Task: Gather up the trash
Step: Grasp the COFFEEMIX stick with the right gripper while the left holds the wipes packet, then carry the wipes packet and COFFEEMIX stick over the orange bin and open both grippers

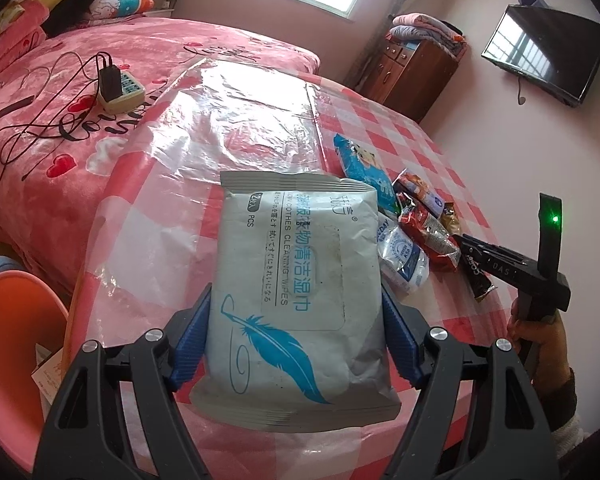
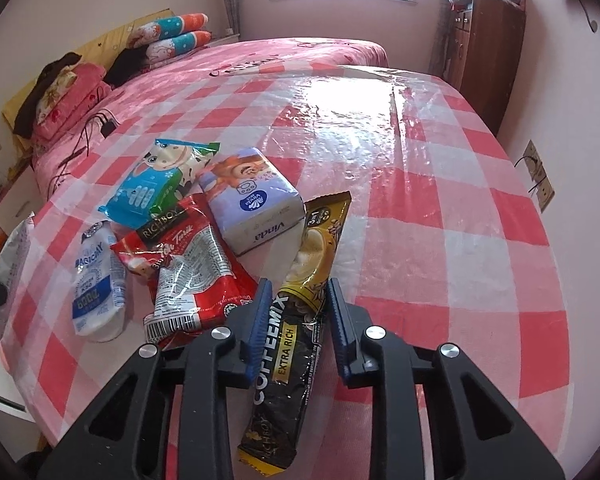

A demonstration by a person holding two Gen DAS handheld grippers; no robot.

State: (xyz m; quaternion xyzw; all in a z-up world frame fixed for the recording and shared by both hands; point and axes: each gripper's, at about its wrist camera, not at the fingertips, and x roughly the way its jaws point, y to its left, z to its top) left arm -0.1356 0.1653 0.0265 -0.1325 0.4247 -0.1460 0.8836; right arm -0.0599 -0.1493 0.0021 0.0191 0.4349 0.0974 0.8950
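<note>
The left hand-held gripper [image 1: 296,344] is squeezing the wipes pack [image 1: 296,280] above the bench [image 2: 440,200]. The right hand-held gripper [image 2: 298,320] is sitting around the coffee stick [image 2: 296,320], maybe not pinching yet. Beside the stick, four wrappers are waiting.

I count 7 wrappers/packs total: 1 wipes pack [image 1: 296,292] btwn my left fingers, 1 coffee stick [image 2: 296,320] btwn my right fingers, 5 more just left of them: blue bag [image 2: 156,184], tissue pack [image 2: 252,200], red sachet [image 2: 192,264], white pouch [image 2: 96,280], green wrapper [image 2: 172,190]. 2 pillows [image 2: 172,36] far ahead.
</note>
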